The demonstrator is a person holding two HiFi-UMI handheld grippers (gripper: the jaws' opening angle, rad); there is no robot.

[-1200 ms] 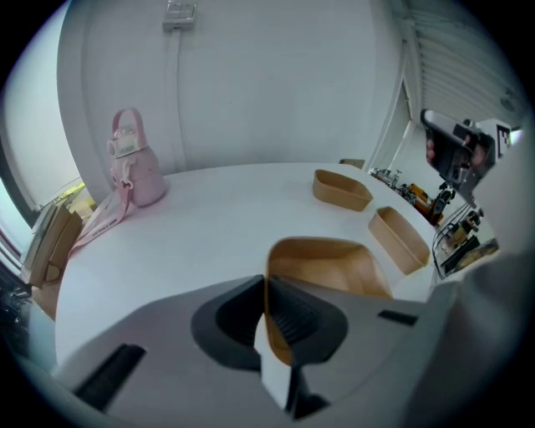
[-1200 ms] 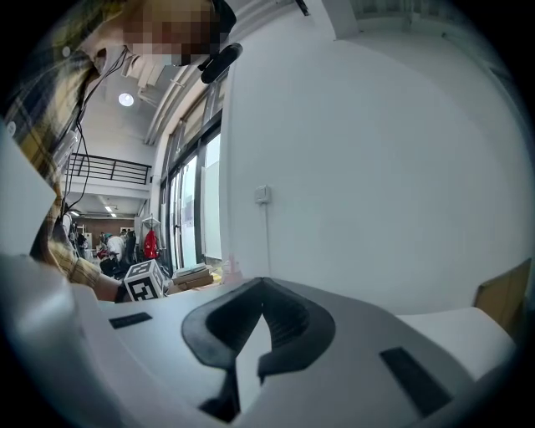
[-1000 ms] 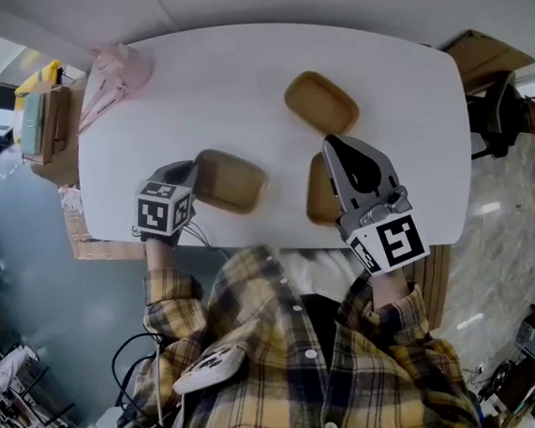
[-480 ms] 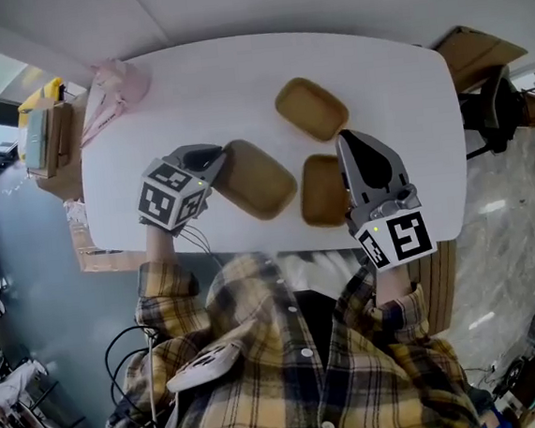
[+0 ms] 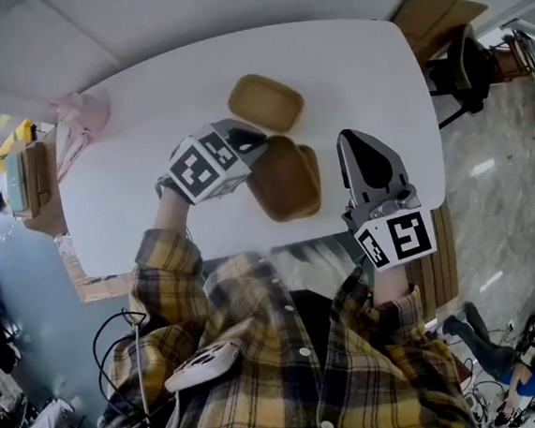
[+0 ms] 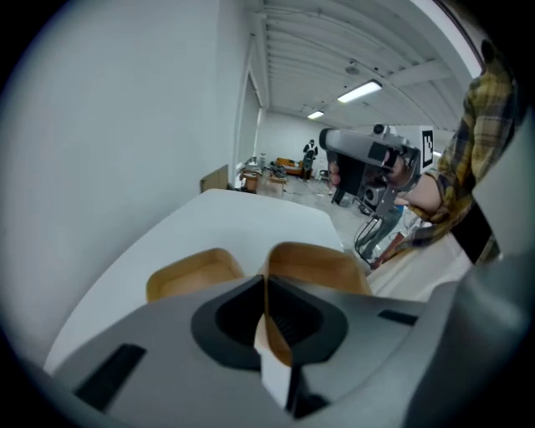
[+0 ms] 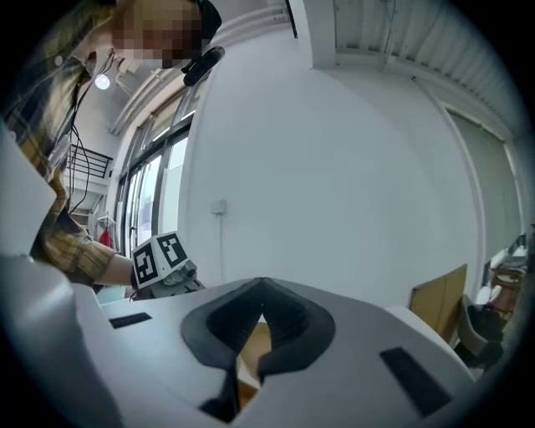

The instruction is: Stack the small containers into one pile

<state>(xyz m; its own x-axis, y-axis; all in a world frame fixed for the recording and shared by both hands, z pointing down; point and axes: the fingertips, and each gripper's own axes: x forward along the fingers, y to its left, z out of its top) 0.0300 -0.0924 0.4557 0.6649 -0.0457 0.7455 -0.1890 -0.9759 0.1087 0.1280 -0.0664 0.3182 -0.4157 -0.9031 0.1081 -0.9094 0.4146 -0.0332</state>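
At centre frame over the white worktop (image 5: 142,183), my left claw (image 5: 245,150) pinching the rim of a tan container (image 5: 285,180), overlapping a second container (image 5: 311,159), my right claw (image 5: 349,142) pressed together.

The left gripper (image 5: 245,146) is tilting downward on a bent, plaid-sleeved arm, pinching a container (image 5: 286,180) by its wall, while the right gripper (image 5: 349,140) is hovering level with its jaws closed.

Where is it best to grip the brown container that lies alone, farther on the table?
On the lone container, probably the near wall, from above, claw astride it: it lies open side up and looks too wide to span.
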